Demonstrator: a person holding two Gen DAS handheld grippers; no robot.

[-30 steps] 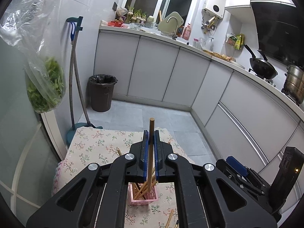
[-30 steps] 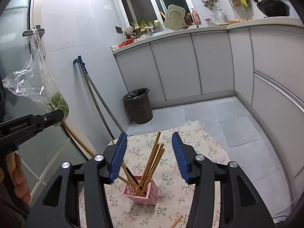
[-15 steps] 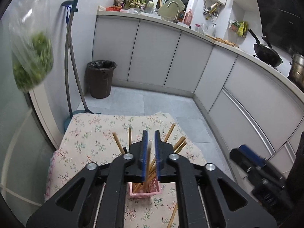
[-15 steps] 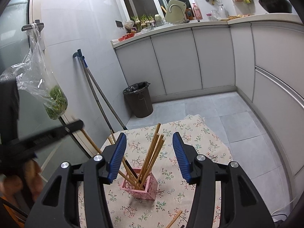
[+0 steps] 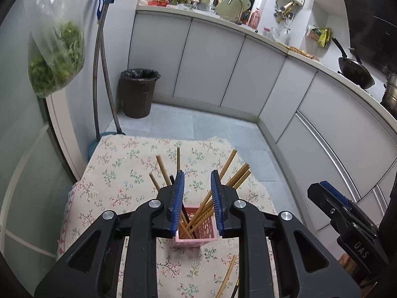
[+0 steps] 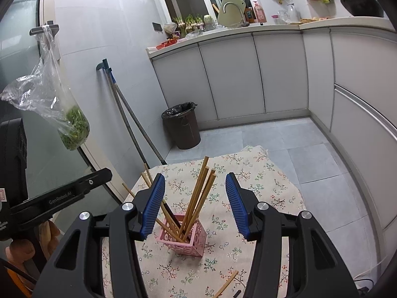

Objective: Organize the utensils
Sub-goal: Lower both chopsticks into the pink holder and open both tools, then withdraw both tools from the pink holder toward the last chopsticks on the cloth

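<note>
So the chopsticks (image 6: 198, 198) are mostly standing in that little pink holder (image 6: 184, 238) on the flowery tablecloth (image 6: 260, 181), fanned out at all angles. A couple more loose chopsticks (image 5: 227, 279) lie flat on the cloth just in front of the holder.

The left gripper (image 5: 197, 201) hangs right above the holder with its jaws opening, and I don't see anything pinched between the blue pads, just the sticks showing through the gap behind. The right gripper (image 6: 196, 206) sits roughly half open and holds nothing, also aimed at the holder.

Handling-wise: these look like thin bamboo sticks, so light, stiff and kinda smooth. I'd guess they roll or pivot if pinched near a tip, so grabbing around the middle seems safest. The holder looks light plastic too and could tip if a stick gets jammed in sideways.
</note>
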